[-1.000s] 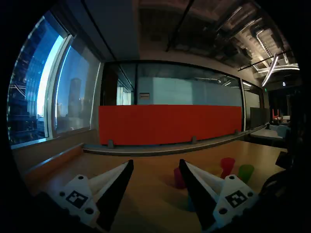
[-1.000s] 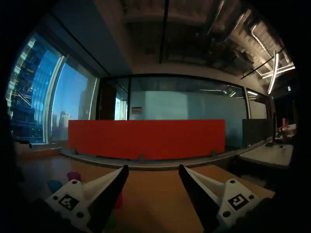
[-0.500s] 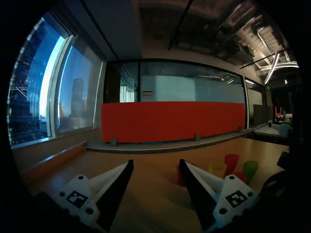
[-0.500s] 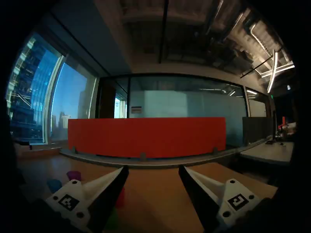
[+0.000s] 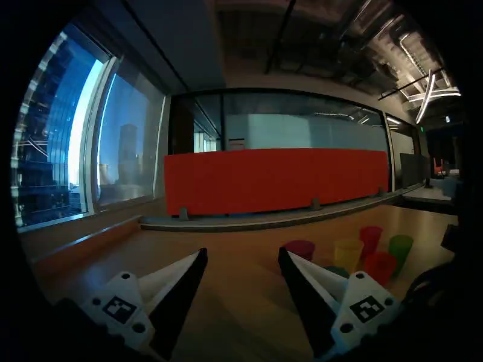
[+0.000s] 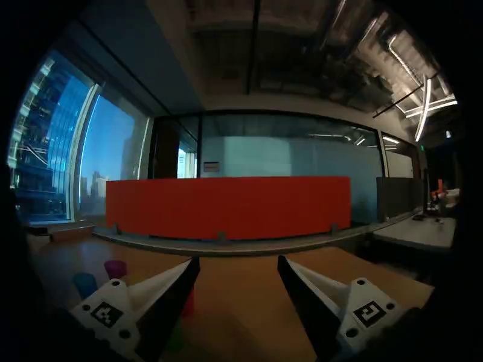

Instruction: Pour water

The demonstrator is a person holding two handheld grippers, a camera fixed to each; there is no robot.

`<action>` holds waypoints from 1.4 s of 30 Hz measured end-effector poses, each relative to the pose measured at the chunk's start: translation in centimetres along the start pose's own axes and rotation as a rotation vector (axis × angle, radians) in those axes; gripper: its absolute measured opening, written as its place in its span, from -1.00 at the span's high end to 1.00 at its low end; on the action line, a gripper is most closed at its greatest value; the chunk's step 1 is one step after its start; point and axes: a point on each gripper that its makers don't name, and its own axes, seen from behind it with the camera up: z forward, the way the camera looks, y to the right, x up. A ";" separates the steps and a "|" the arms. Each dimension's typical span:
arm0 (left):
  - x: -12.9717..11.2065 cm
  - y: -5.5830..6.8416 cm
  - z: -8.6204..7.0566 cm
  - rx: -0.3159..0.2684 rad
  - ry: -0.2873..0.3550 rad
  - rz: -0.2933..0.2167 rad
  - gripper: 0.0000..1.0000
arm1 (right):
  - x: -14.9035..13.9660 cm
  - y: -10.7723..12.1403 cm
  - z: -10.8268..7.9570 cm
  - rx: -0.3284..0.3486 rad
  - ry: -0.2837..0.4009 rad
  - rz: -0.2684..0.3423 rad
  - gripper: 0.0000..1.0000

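Note:
In the left gripper view my left gripper [image 5: 241, 256] is open above a wooden table [image 5: 235, 301], nothing between its fingers. Beyond its right finger stands a cluster of plastic cups: a purple cup [image 5: 300, 249], a yellow cup [image 5: 348, 254], a red cup [image 5: 370, 239], a green cup [image 5: 399, 250] and a lower red cup [image 5: 380, 266]. In the right gripper view my right gripper [image 6: 238, 265] is open and empty over the table [image 6: 241, 308]. Left of it stand a purple cup [image 6: 115, 269] and a blue cup [image 6: 85, 284]; a red cup [image 6: 188, 303] peeks out behind its left finger.
An orange partition [image 5: 278, 181] runs along the table's far edge on a grey rail [image 5: 253, 220]. Large windows [image 5: 60, 151] line the left side. Another desk [image 6: 416, 232] stands off to the right.
The left gripper's view has shifted so that more cups show beside its right finger, higher in the frame. The right gripper has tipped slightly; both stay open.

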 end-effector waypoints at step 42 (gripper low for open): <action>-3.3 -1.4 1.1 0.012 -0.015 -0.042 -0.74 | -0.3 0.5 -0.9 -0.012 -0.021 0.021 -0.99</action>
